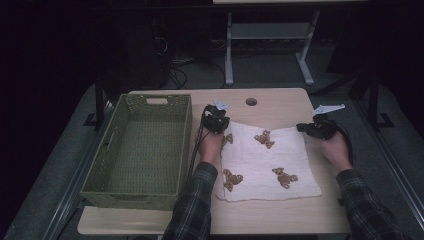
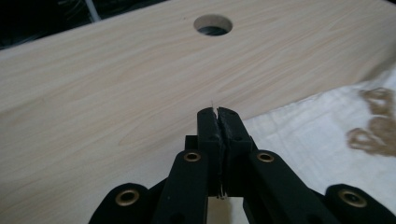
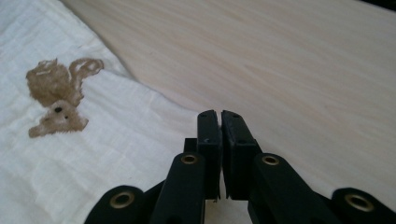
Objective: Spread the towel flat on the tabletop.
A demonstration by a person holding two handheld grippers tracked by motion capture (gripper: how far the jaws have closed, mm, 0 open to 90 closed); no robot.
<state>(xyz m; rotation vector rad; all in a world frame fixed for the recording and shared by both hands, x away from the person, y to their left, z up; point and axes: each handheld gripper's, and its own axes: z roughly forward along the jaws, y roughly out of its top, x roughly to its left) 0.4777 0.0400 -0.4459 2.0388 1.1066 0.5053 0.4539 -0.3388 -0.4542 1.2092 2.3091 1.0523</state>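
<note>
Item: white cloth (image 1: pixel 267 165) with brown bear prints, lying flat on your wooden table (image 1: pixel 280 102), right of centre. It is close to square, slightly wider than deep, its edges running roughly with the table's; the near edge looks doubled. Four bears show on it in the high view.

Item: woven basket (image 1: pixel 140 150), olive green, rectangular, long axis running away from you, on the table's left part. Its right wall stands just beside your left forearm.

Item: left gripper (image 1: pixel 216 121). You hold it at the cloth's far left corner, pointing away from you toward the round cable hole (image 1: pixel 251 101). In the left gripper view its jaws are pressed together, with a thin sliver of white fabric showing between them, so it is pinching the cloth's corner.

Item: right gripper (image 1: pixel 306 128). You hold it at the cloth's far right corner, pointing leftward across the table. In the right gripper view the jaws are nearly together, a thin gap showing between the tips, over the cloth's edge; whether fabric is caught I cannot tell.

Open room: bare wood beyond the cloth's far edge, and a strip along the near edge.

Pose: both forearms, in plaid sleeves, come in from below, one either side of the cloth.
</note>
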